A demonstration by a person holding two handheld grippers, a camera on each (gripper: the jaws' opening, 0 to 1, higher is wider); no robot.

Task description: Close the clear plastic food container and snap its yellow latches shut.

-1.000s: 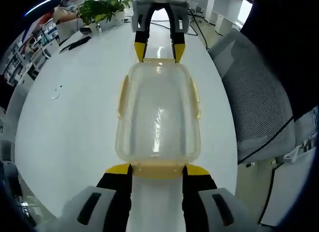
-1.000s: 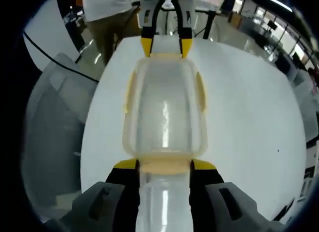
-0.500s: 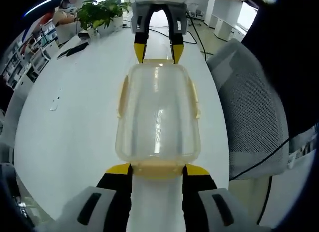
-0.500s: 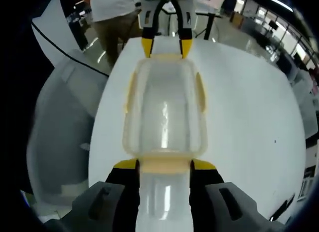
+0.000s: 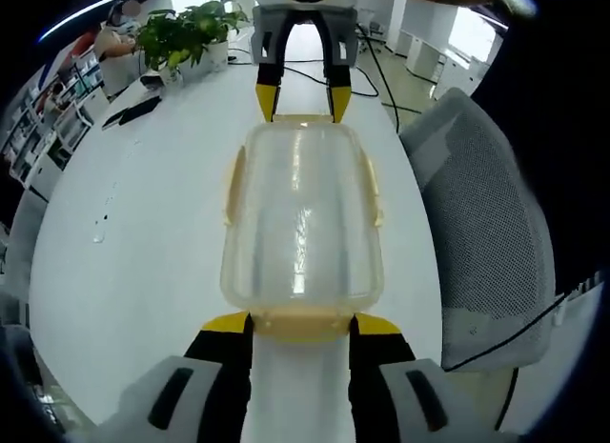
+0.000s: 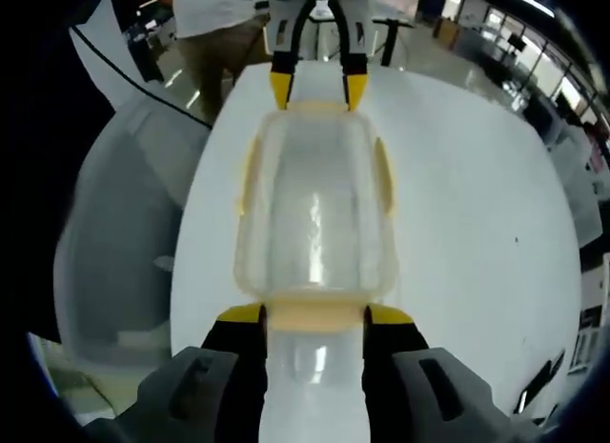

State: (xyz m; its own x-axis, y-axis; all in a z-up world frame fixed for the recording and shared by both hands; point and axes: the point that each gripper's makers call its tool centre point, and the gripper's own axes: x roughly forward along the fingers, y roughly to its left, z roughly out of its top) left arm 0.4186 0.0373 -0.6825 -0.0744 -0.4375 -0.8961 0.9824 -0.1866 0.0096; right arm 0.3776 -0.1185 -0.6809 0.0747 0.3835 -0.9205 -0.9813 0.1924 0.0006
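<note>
White bench [image 5: 124, 233] carries the clear container [image 5: 302, 219] near its chair-side edge. Left hand-held gripper [image 5: 302, 324] straddles the near yellow latch [image 5: 300, 321], jaws narrow, probably pressing it.

Right hand-held gripper [image 6: 315, 316] does likewise at the opposite end; actual latch engagement is hard to see.

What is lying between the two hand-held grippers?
The clear plastic food container lies between them. In the left gripper view, the left hand-held gripper flanks its near yellow latch, and the right hand-held gripper meets its far end.
</note>
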